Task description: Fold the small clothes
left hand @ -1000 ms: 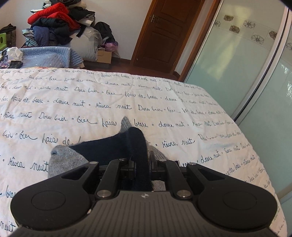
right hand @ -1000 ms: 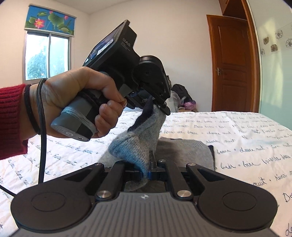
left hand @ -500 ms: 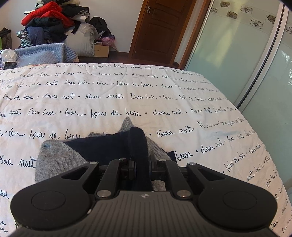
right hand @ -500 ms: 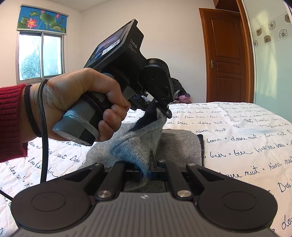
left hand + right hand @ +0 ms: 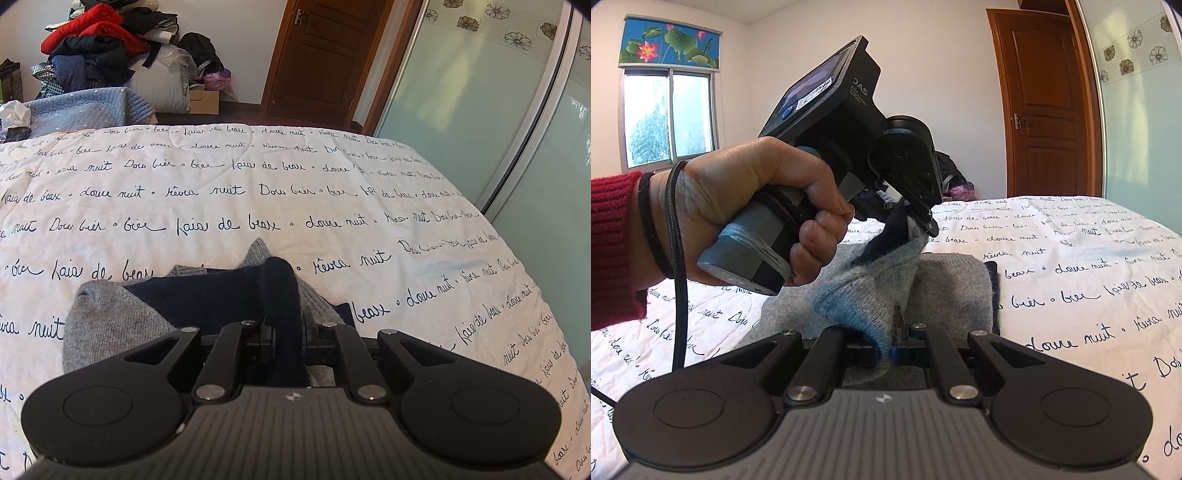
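Note:
A small grey and navy knitted garment (image 5: 110, 317) lies on the bed, partly folded over itself. My left gripper (image 5: 286, 338) is shut on its navy edge (image 5: 280, 295) and holds that edge up off the bed. In the right wrist view the left gripper (image 5: 923, 218) is seen from the side, pinching the same navy edge. My right gripper (image 5: 890, 350) is shut on a grey fold of the garment (image 5: 857, 306), lifted above the flat grey part (image 5: 953, 291).
The white quilt with script lettering (image 5: 221, 192) covers the bed. A pile of clothes (image 5: 96, 48) and a blue quilted cover (image 5: 81, 107) lie beyond the far edge. A wooden door (image 5: 317, 55) and glass sliding panels (image 5: 480, 103) stand behind and to the right.
Both grippers have moved together toward the far side of the bed with the garment edge in them and come lower. The lifted fold now lies closer to the flat part.

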A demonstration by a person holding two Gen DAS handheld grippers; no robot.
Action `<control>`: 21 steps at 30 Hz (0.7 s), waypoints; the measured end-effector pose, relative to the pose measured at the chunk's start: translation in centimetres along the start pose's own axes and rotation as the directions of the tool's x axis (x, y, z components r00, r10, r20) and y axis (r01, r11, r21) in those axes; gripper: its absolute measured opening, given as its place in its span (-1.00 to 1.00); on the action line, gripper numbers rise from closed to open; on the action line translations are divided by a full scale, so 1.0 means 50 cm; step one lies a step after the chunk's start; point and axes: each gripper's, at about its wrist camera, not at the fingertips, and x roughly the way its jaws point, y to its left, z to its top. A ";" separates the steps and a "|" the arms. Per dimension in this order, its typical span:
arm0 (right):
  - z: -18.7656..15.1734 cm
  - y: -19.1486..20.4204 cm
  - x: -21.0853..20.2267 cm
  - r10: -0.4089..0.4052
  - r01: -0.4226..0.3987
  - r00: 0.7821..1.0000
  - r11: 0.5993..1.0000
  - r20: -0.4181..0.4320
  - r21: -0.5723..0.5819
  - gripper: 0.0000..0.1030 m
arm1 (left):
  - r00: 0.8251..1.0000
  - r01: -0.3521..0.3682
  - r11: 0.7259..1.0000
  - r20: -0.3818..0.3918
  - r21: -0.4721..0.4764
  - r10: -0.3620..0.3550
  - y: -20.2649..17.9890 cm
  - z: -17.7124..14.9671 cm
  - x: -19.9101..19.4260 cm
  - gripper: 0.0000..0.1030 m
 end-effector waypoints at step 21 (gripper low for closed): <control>-0.010 -0.021 -0.001 0.013 -0.010 0.999 0.997 -0.030 0.079 -0.88 | 0.999 -0.022 0.999 -0.029 0.032 0.023 -0.035 -0.005 0.041 -0.79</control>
